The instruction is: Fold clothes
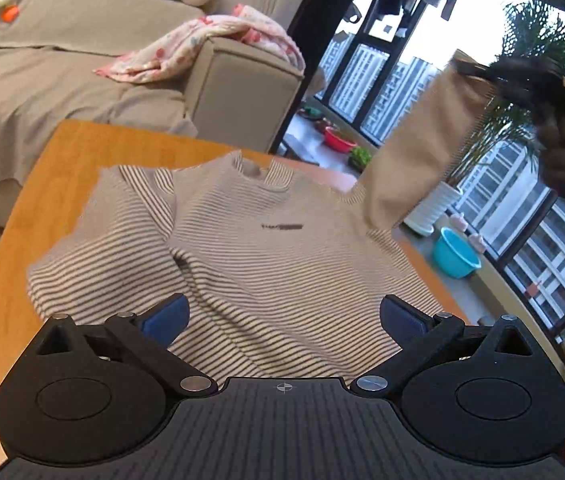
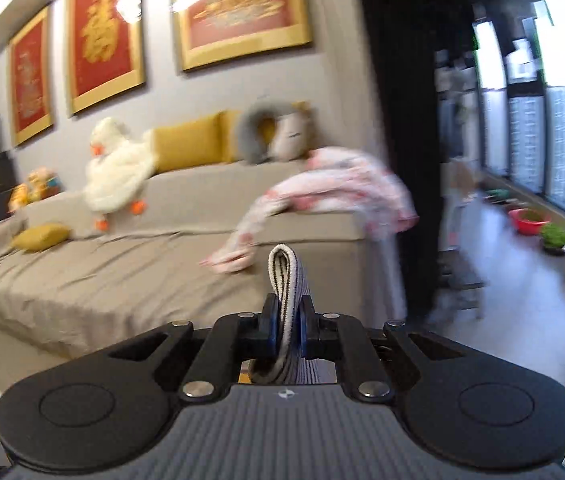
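Striped knit sweater point(image 1: 242, 248) lies flat on the table point(image 1: 34, 184) ahead of my spread, empty left gripper point(image 1: 284, 314), my right gripper point(image 2: 284, 330) pinching its raised sleeve cuff point(image 2: 284, 276), best carried inward without slack.

The sweater's point(image 1: 242, 248) near hem is hidden behind the left gripper point(image 1: 284, 316). A raised sleeve point(image 1: 414, 152) ends in blur. The small chest print is unreadable.

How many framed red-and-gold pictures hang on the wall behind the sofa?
3, in a row above the sofa: left picture, middle picture, right picture. The right one's top is cut off; more may hang out of view.
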Motion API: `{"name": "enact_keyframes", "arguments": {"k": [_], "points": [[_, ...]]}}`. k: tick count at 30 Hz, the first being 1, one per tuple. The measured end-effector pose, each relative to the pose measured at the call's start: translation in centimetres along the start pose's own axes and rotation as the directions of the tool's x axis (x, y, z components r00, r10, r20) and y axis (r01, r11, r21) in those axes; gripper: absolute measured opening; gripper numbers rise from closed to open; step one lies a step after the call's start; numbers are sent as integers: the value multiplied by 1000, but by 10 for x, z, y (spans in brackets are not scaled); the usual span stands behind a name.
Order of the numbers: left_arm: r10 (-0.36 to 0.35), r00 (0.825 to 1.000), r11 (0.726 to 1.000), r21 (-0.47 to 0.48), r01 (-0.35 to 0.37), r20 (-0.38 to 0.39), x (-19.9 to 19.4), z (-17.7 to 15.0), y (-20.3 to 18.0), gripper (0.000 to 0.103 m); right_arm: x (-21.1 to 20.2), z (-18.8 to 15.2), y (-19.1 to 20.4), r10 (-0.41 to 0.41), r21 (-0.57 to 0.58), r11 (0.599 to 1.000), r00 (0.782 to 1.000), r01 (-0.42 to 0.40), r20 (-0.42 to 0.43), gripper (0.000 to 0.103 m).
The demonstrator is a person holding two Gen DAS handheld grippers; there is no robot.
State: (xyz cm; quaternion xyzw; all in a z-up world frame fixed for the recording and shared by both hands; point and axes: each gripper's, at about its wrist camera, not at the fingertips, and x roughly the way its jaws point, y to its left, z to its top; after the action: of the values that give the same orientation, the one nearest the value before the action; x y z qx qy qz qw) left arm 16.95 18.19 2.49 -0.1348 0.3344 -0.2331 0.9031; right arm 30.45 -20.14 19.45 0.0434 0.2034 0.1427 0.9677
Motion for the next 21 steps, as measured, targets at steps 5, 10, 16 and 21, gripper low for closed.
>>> {"name": "enact_keyframes", "arguments": {"k": [5, 10, 16, 21], "points": [[20, 1000, 999, -34, -20, 15, -13, -3, 9, 103, 64, -20, 70, 133, -36, 990, 986, -137, -100, 9], [42, 999, 997, -59, -41, 19, -22, -7, 20, 103, 100, -54, 120, 151, -66, 984, 970, -166, -191, 15], [60, 998, 994, -94, -58, 19, -25, -9, 32, 103, 91, -58, 136, 172, -58, 981, 967, -186, -187, 34], [72, 997, 990, -125, -68, 31, -27, -4, 39, 103, 70, -78, 123, 258, 91, 966, 927, -242, -273, 70]]}}
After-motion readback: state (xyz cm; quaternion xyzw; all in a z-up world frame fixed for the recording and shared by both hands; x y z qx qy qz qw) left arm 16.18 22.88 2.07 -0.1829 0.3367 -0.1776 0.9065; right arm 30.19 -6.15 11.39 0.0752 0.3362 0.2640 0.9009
